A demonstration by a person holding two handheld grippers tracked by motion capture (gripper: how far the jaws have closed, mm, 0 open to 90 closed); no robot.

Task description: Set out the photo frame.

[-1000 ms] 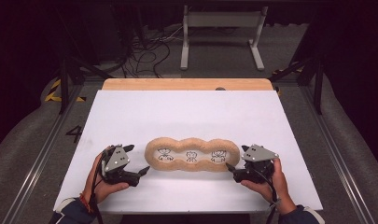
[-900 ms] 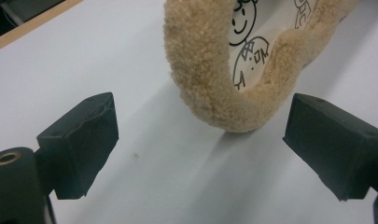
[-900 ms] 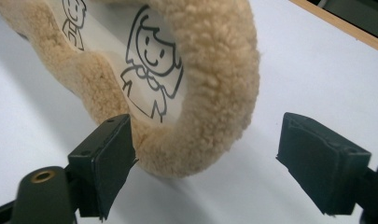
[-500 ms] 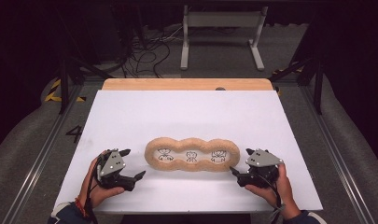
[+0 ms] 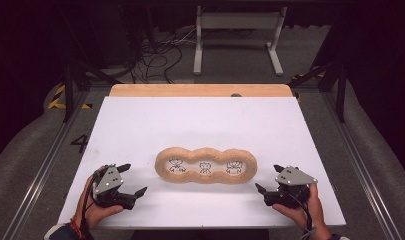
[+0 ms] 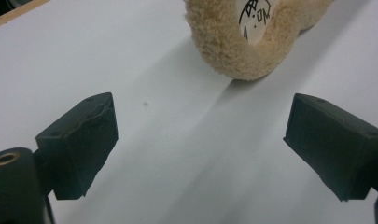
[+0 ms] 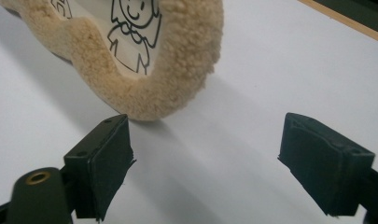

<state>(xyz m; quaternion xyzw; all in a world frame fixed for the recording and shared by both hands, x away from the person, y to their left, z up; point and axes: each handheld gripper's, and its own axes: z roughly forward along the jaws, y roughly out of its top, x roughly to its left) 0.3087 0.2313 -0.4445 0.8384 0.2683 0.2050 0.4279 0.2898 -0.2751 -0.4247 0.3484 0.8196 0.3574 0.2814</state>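
Both grippers had backed off toward the near edge since a second before, the left gripper (image 5: pixel 127 179) and right gripper (image 5: pixel 270 178) ending well clear of the frame (image 5: pixel 206 164), each with jaws spread wide and gripping nothing. That fluffy tan frame lay flat near the middle of the white table (image 5: pixel 200 120), a little to the near side, its three drawings face up. To pick it up cleanly, I judged each gripper should come back level at its own end and close over the plush rim, not the paper inside.
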